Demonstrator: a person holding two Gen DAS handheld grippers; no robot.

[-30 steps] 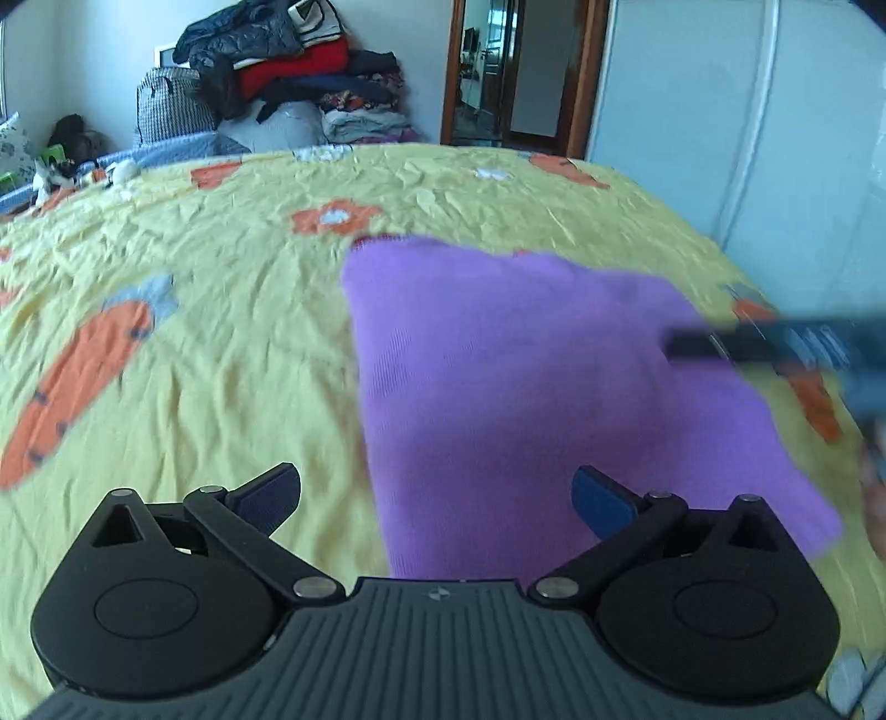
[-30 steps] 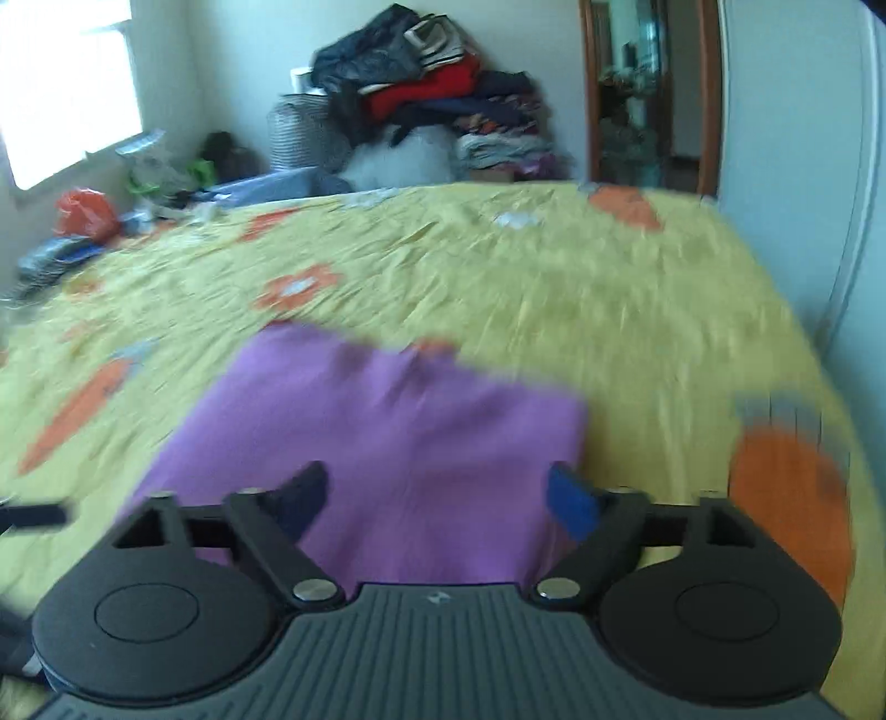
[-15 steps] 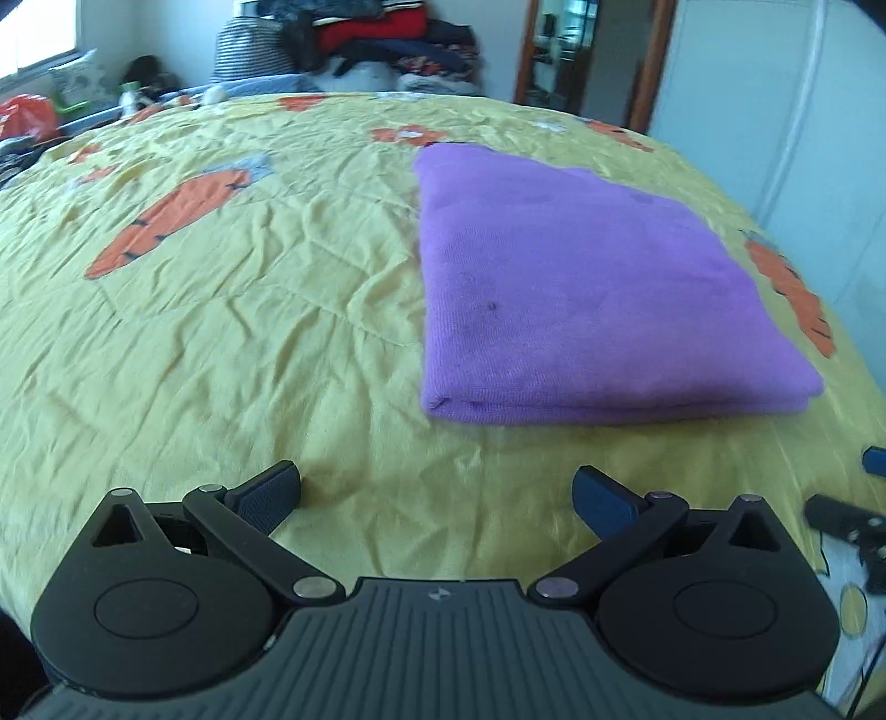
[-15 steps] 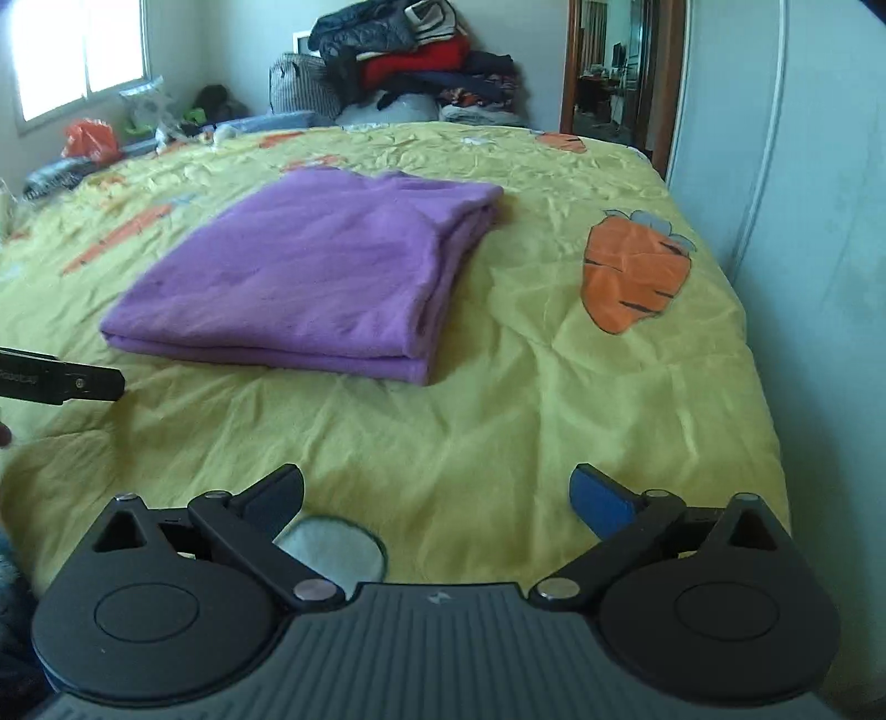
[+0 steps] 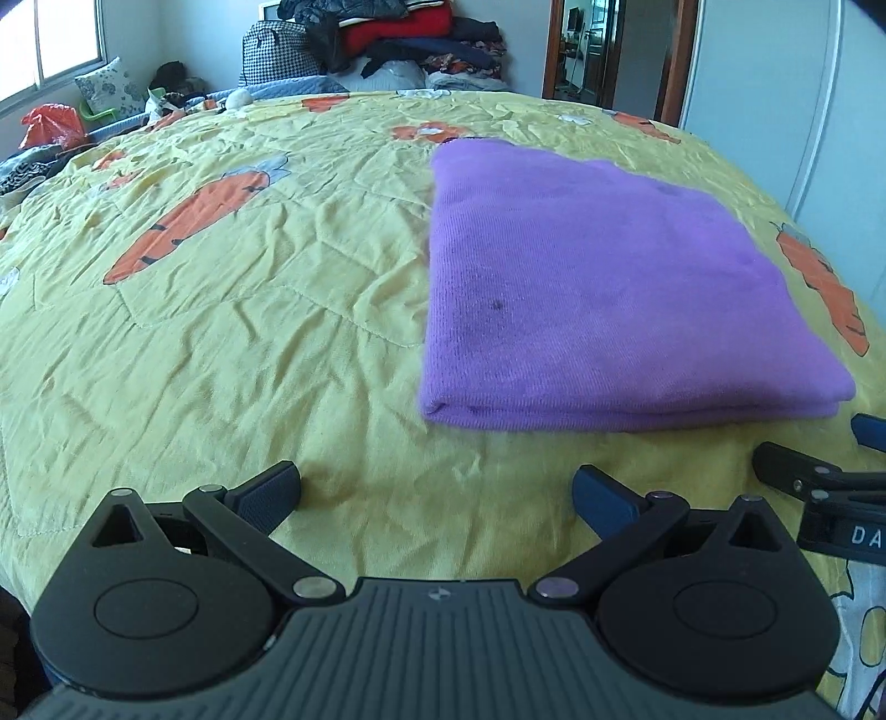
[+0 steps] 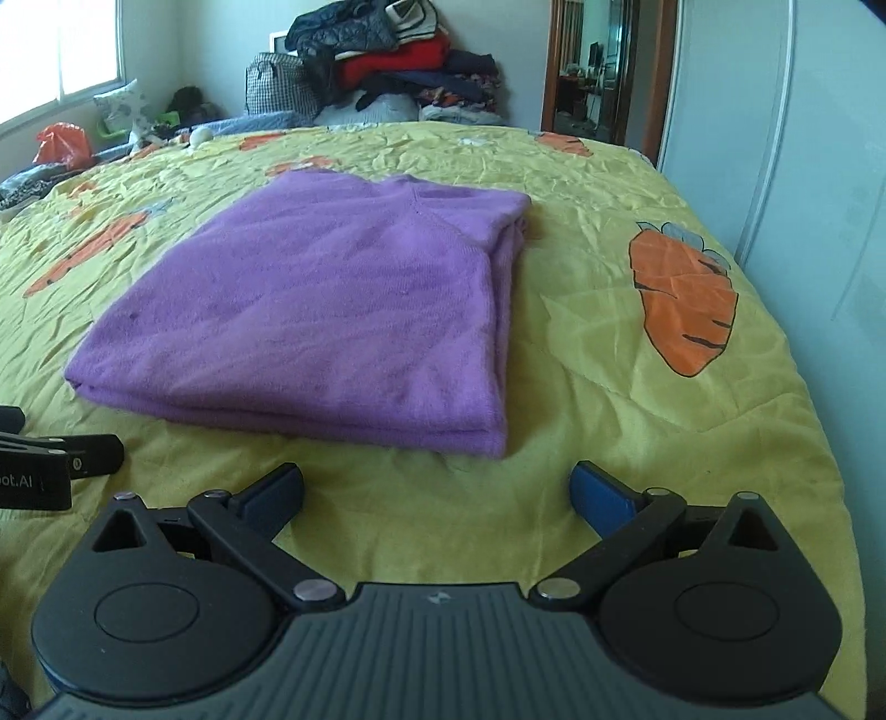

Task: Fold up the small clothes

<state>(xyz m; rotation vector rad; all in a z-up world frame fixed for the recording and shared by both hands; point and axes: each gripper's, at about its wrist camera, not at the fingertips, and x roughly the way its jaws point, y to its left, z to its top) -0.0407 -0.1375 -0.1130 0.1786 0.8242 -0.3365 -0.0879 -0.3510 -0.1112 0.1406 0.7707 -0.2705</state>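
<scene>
A purple garment [image 5: 603, 288] lies folded in a flat rectangle on the yellow carrot-print bedspread [image 5: 232, 310]. It also shows in the right wrist view [image 6: 332, 310], with its layered edges toward the right. My left gripper [image 5: 436, 493] is open and empty, low over the bedspread just short of the garment's near edge. My right gripper [image 6: 437, 493] is open and empty, also just short of the near edge. Each gripper shows at the edge of the other's view.
A heap of clothes and bags [image 6: 382, 72] stands behind the bed's far end. A white wardrobe [image 6: 803, 138] runs along the bed's right side. Clutter and a window [image 5: 55, 39] are at the far left. A doorway [image 5: 603, 50] is at the back.
Both grippers have drawn back from over the garment to its near side and lowered. The garment lies folded and released.
</scene>
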